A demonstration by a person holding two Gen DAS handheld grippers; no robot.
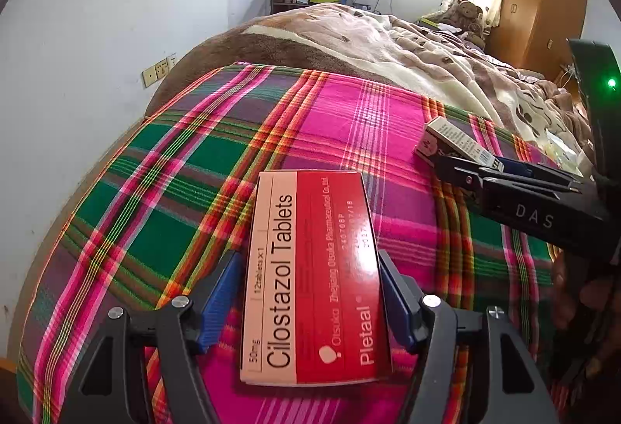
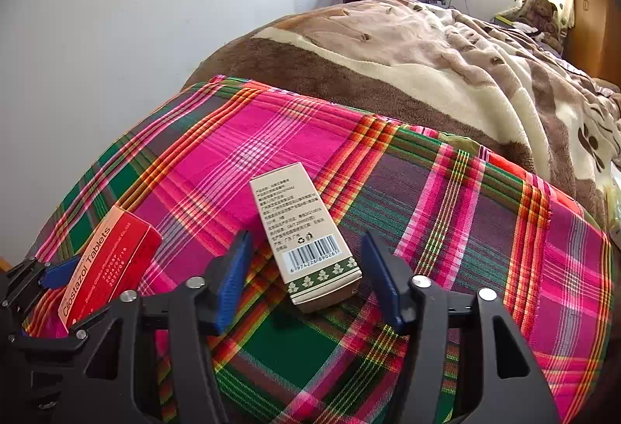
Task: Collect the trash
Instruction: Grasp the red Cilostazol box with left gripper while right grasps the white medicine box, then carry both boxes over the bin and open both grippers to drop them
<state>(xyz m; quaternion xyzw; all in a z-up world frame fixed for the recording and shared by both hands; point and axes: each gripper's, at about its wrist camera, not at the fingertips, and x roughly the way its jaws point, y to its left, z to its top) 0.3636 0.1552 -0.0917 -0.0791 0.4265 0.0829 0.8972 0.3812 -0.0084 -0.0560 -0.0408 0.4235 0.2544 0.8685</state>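
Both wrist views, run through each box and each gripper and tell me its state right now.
Cilostazol box: closed, flat on the plaid cloth, between the left gripper fingers.
Beige box: closed, flat on the cloth, between the right gripper fingers, not clamped.
Left gripper: pads at the box's edges.
Right gripper: open.

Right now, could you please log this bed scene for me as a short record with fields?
surface: pink-and-green plaid cloth over a brown fleece blanket
left gripper: open, blue pads either side of the red-and-cream Cilostazol tablet carton
right gripper: open, straddling the beige barcoded cardboard box
cartons: both lying flat, apart
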